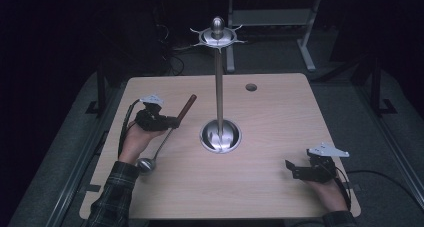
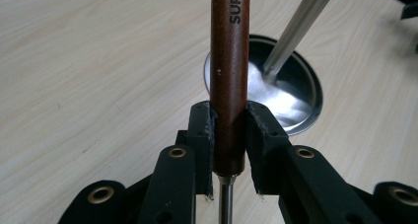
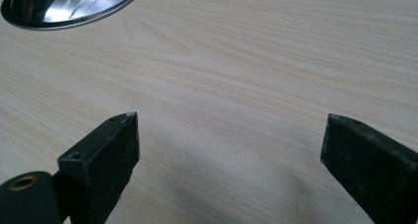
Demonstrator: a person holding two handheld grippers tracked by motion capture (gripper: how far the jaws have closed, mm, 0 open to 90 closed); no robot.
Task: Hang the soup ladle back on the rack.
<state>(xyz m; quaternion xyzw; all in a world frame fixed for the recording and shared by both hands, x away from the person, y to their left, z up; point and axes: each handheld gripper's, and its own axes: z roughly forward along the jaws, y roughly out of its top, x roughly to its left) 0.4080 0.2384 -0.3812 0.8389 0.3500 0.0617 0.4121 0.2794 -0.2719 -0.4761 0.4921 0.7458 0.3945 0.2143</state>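
Here left gripper clamps ladle.

A pale wood-grain worktop with a round cable hole stands on grey carpet; the room behind lies dark, with a white-legged desk.

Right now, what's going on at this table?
A person's left hand-held gripper is shut on the wooden handle of a ladle, its bowl hanging down near the table. A metal utensil stand with hooks on top rises mid-table. The right hand-held gripper rests open, holding nothing.
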